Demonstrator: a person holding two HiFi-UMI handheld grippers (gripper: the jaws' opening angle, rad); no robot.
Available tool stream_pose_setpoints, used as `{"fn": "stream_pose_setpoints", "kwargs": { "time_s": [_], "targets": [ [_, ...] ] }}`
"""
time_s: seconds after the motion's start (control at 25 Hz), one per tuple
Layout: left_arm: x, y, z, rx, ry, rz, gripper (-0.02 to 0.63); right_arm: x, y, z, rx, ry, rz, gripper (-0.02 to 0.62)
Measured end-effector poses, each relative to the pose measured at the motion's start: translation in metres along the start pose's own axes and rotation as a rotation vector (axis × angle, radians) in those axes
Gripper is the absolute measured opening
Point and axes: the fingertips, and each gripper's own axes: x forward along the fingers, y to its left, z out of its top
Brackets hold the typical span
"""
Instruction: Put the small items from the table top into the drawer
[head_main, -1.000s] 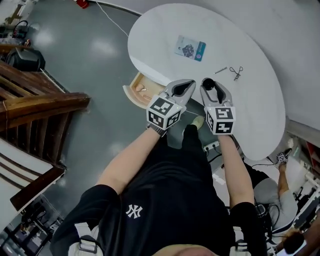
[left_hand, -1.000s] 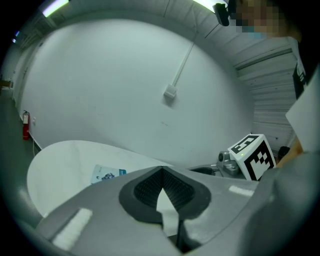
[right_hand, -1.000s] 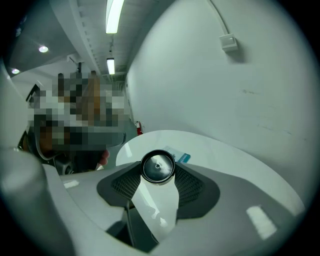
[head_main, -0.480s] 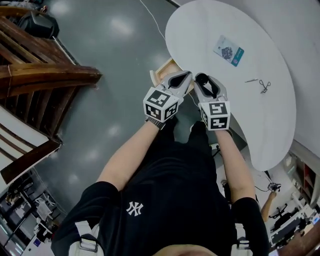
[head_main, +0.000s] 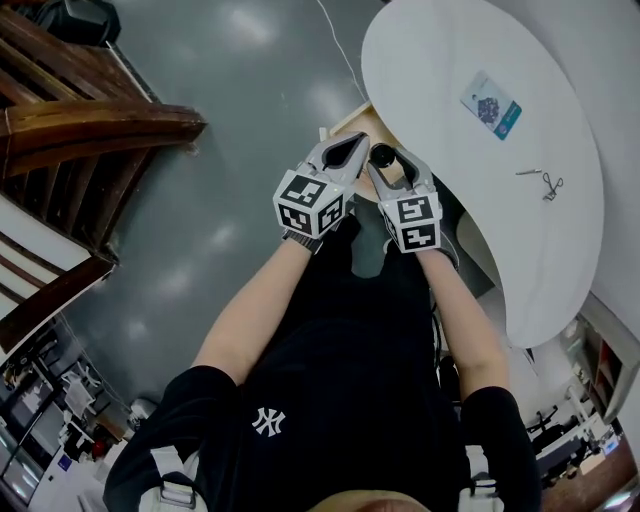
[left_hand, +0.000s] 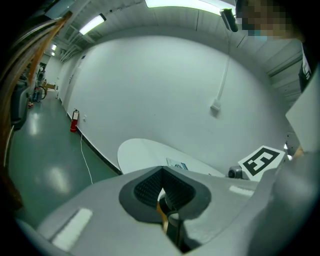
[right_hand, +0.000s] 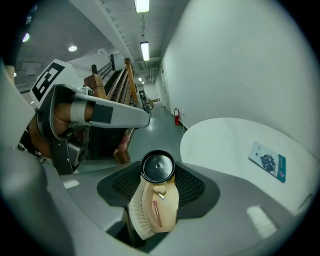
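You held both tools close together in front of your black shirt, marker cubes toward you, jaws pointing away. Your left tool (head_main: 347, 149) had its jaws pressed together at the tips, with nothing between them. Just beside it, your right tool (head_main: 384, 160) was clamped on a small round black jar with a shiny lid (right_hand: 157, 166), pinched at the jaw tips with the lid facing the camera.

In the right gripper view, the pale wooden drawer (right_hand: 167, 212) showed through the gap between the jaws, behind the jar. It stood open, and a thin pink stick (right_hand: 156, 213) and a small white piece (right_hand: 162, 196) lay on its bottom. From your head view the drawer stuck out from under the near edge of the white oval table (head_main: 450, 60), mostly covered by the two tools.

Farther out on the table lay a flat white card with a teal end and a dark picture (head_main: 492, 105). Well apart from it, toward the table's right side, a short metal pin (head_main: 528, 172) lay just beside a small scissor-shaped metal implement (head_main: 551, 185).

The glossy grey floor (head_main: 230, 150) spread to your left, with a brown wooden structure (head_main: 90, 130) at its edge.
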Motion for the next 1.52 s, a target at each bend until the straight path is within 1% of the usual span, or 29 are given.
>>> {"fn": "stream_pose_setpoints", "kwargs": {
  "time_s": [0.2,0.4,0.6,0.8,1.0,1.16,1.4,1.52],
  "targets": [
    [0.005,0.023,-0.024,-0.028,0.019,0.009,0.0,0.037,0.005,-0.029,-0.01,0.051,0.028,0.236],
    [0.016,0.04,-0.046,-0.048,0.035,0.0,0.0,0.075,0.001,-0.062,-0.002,0.109,0.042,0.236],
    [0.027,0.057,-0.059,-0.067,0.037,-0.008,0.0,0.105,-0.003,-0.088,0.0,0.156,0.038,0.236],
    [0.038,0.069,-0.067,-0.086,0.034,-0.018,0.0,0.13,-0.01,-0.11,0.042,0.212,0.037,0.236],
    [0.043,0.072,-0.073,-0.094,0.042,-0.033,0.001,0.142,-0.016,-0.133,0.15,0.338,0.057,0.233],
    [0.045,0.071,-0.075,-0.099,0.044,-0.039,0.0,0.147,-0.014,-0.146,0.158,0.433,0.078,0.233],
    [0.044,0.07,-0.077,-0.1,0.045,-0.036,0.0,0.149,-0.014,-0.152,0.149,0.477,0.076,0.244],
    [0.042,0.07,-0.076,-0.097,0.047,-0.032,0.0,0.147,-0.016,-0.152,0.158,0.489,0.071,0.262]
  ]
}}
